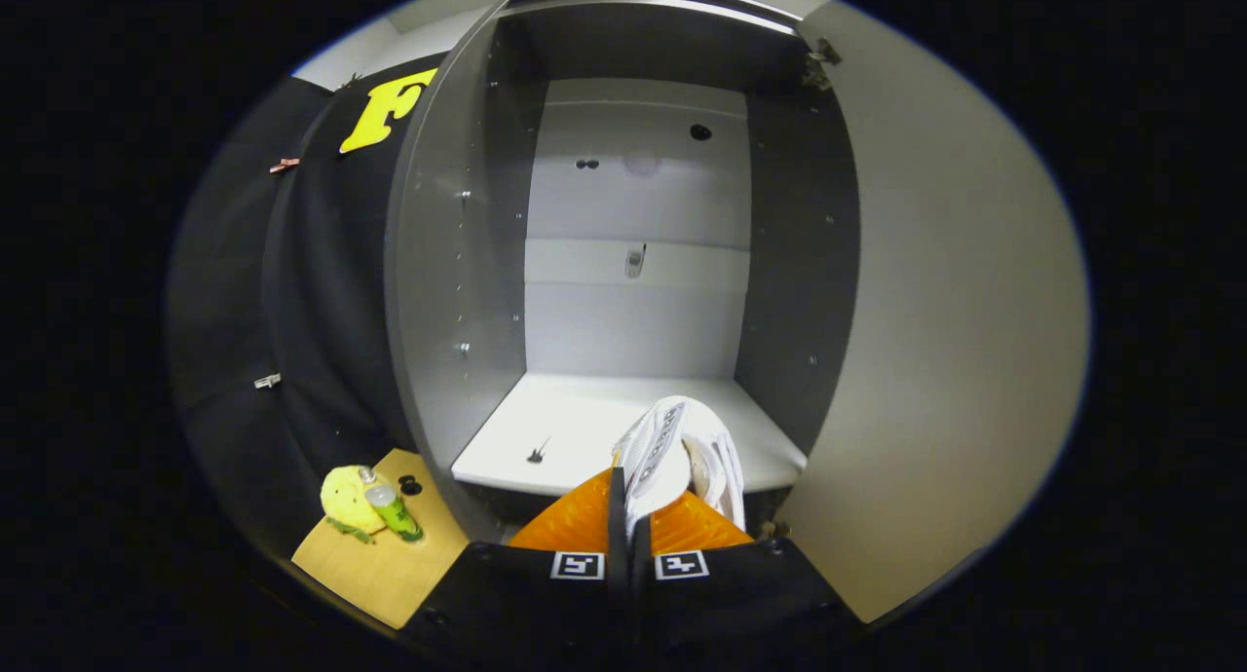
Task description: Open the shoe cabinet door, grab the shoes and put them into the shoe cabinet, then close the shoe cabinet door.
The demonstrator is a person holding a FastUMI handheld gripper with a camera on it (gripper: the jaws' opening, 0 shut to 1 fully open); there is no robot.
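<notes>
Beyond the jaws stands the open shoe cabinet (633,263) — its shelf (585,429) bare; jaws nearly closed, pinching a white sneaker (672,458) just ahead — door (935,312) swung right.

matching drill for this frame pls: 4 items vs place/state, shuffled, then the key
Items:
1. white shoe
2. cabinet door
3. green bottle
4. hand-held gripper

Place or state:
A. swung wide open, to the right of the cabinet opening
B. standing on the wooden board, left of the cabinet
C. fingers closed together, pinching the shoe
D. held between the fingers, over the front edge of the cabinet's bottom shelf

Pairs: 1-D, 2-A, 3-B, 4-C
</notes>
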